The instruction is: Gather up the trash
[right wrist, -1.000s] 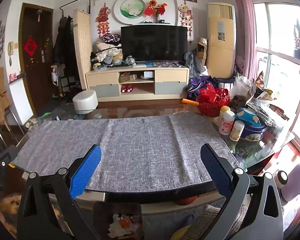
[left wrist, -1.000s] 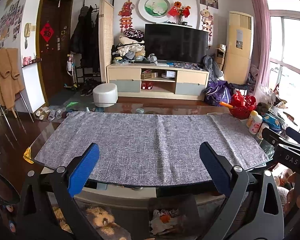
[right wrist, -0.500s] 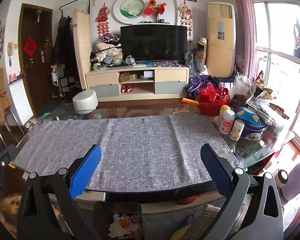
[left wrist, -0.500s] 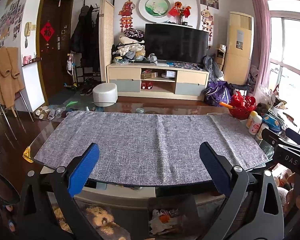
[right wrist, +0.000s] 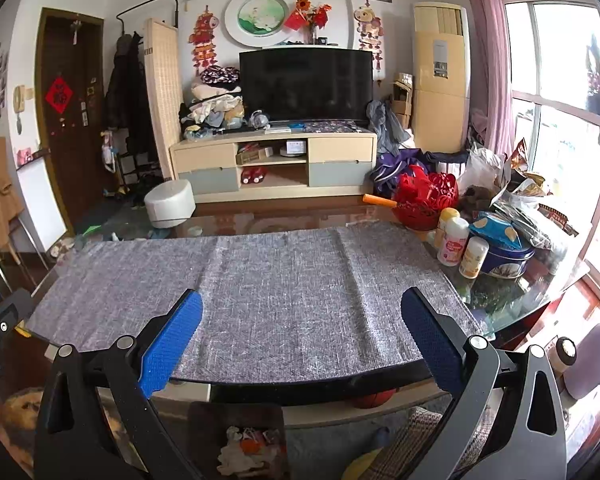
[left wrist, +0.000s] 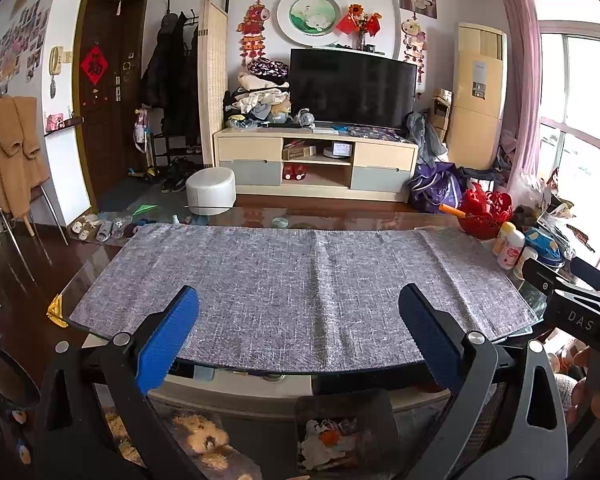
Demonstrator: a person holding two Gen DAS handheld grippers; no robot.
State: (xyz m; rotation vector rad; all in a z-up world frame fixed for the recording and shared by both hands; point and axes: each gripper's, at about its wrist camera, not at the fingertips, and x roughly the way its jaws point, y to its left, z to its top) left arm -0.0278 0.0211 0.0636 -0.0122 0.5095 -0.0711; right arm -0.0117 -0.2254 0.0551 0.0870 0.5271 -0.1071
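A dark bin point(left wrist: 346, 432) with crumpled white and orange trash stands on the floor under the near table edge; it also shows in the right wrist view point(right wrist: 240, 440). My left gripper point(left wrist: 300, 336) is open and empty, held above the near edge of the grey cloth point(left wrist: 300, 276). My right gripper point(right wrist: 302, 338) is open and empty over the same cloth point(right wrist: 280, 280). The right gripper's body shows at the right edge of the left wrist view point(left wrist: 572, 304). No loose trash shows on the cloth.
A glass table point(left wrist: 340, 218) carries the cloth. At its right end stand a red basket point(right wrist: 426, 200), white bottles point(right wrist: 452, 240), a blue tin point(right wrist: 504, 260) and snack bags point(right wrist: 528, 196). A TV stand point(right wrist: 274, 164) and white stool point(right wrist: 168, 204) lie beyond.
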